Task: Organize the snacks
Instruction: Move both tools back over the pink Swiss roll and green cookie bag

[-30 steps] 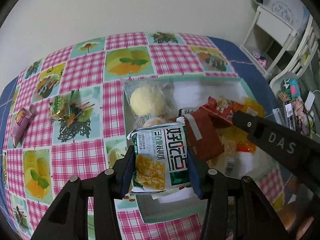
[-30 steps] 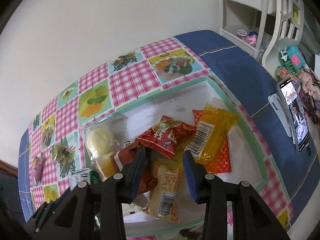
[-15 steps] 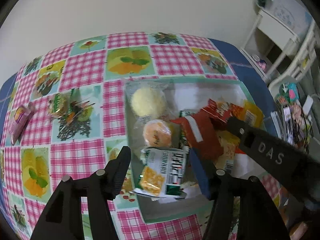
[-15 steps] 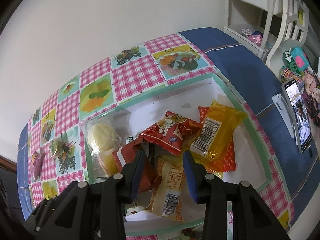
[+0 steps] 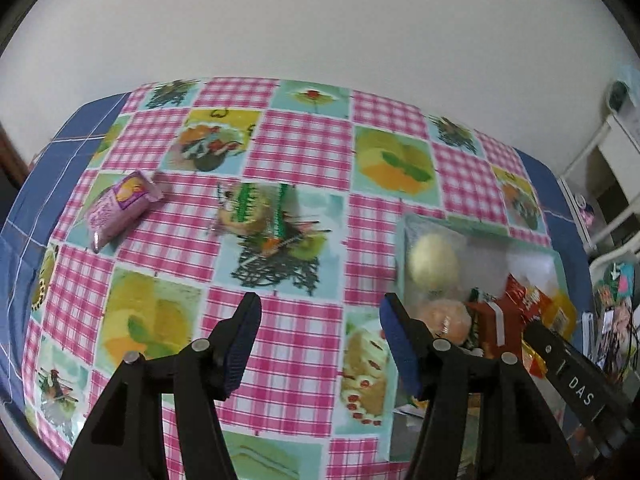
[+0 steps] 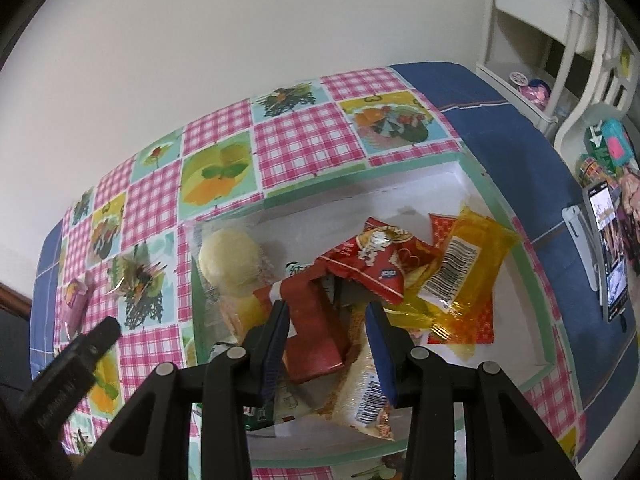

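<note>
A white box with a green rim (image 6: pixel 524 276) holds several snack packets: a yellow one (image 6: pixel 468 264), a red one (image 6: pixel 376 256), a dark red one (image 6: pixel 312 332) and a pale round bun (image 6: pixel 230 258). My right gripper (image 6: pixel 326 334) is open above the box, empty. My left gripper (image 5: pixel 318 330) is open and empty over the checked cloth, left of the box (image 5: pixel 400 248). A pink packet (image 5: pixel 120 204) and a green-and-clear packet (image 5: pixel 252 208) lie on the cloth beyond it.
The table carries a pink checked cloth (image 5: pixel 296 144) over blue cloth (image 6: pixel 492 120), against a white wall. A phone on a stand (image 6: pixel 608 248) sits right of the box. White shelving (image 6: pixel 536 28) stands at the far right.
My left gripper let go of the green-and-white packet into the box, opened wide and swung left over the cloth. The right gripper stayed open over the box.
</note>
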### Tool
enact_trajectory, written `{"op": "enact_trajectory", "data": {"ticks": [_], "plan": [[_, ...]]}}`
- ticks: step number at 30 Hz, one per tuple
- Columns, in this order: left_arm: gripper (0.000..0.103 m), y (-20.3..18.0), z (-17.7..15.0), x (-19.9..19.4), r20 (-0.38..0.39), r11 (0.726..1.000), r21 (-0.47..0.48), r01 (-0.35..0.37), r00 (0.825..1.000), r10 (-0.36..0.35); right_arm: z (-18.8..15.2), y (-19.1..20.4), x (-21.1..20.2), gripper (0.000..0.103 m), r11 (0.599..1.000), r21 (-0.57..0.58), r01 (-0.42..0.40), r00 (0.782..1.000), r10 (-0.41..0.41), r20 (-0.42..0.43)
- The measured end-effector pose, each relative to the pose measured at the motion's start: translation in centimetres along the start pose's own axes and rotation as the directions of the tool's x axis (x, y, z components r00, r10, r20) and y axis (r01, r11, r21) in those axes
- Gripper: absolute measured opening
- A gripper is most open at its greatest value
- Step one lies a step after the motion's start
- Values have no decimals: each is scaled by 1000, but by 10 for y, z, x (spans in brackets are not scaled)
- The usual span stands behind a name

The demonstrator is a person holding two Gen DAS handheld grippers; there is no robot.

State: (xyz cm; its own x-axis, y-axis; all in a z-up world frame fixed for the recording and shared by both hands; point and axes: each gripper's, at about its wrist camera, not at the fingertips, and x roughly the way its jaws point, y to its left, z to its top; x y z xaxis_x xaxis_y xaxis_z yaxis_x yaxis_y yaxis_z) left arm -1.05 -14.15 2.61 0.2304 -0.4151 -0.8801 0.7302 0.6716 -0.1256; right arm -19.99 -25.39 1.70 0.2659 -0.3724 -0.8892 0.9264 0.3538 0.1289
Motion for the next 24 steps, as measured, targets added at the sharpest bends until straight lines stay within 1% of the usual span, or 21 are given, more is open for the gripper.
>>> {"op": "enact_trajectory", "data": {"ticks": [5, 7, 9, 11, 12, 13, 15, 17, 19, 21, 24], "plan": [[64, 5, 2, -1, 4, 1000, -15, 2, 1000, -2, 0, 3, 1, 42, 1000, -15, 4, 1000, -4, -1], [71, 5, 3, 0, 8, 1000, -10, 6, 1000, -6, 0, 3, 1, 42, 1000, -16, 5, 1000, -5, -1], [74, 5, 2, 0, 10, 1000, -4, 5, 1000, -5, 0, 4, 1, 43, 1000, -18, 4, 1000, -5, -3], [80, 6, 2, 1, 8, 1000, -9, 7, 1000, -7, 0, 6, 2, 46, 1000, -19, 3, 1000, -3, -5], [88, 7, 2, 2, 6, 1000, -11, 7, 1000, -7, -1, 7, 3, 56, 1000, -20, 3, 1000, -3, -7], [93, 7, 2, 2, 5, 1000, -11, 5, 1000, -5, -1, 8, 3, 69, 1000, -24, 1, 1000, -2, -6], [95, 8, 1, 4, 3, 1000, -10, -9, 1000, 9, -1, 9, 4, 79, 1000, -28, 2, 1000, -2, -2], [96, 10, 0, 7, -3, 1000, -14, -22, 1000, 22, -1, 11, 4, 82, 999, -38, 3, 1000, -3, 2], [98, 13, 0, 9, -8, 999, -23, -25, 1000, 25, -1, 12, 4, 90, 999, -42, 6, 1000, -6, 5], [98, 16, 0, 10, -10, 999, -34, -30, 1000, 30, -1, 13, 4, 96, 999, -44, 6, 1000, -5, 8], [98, 19, 0, 10, -10, 998, -41, -39, 999, 38, -1, 13, 4, 100, 999, -43, 3, 1000, -2, 11]]}}
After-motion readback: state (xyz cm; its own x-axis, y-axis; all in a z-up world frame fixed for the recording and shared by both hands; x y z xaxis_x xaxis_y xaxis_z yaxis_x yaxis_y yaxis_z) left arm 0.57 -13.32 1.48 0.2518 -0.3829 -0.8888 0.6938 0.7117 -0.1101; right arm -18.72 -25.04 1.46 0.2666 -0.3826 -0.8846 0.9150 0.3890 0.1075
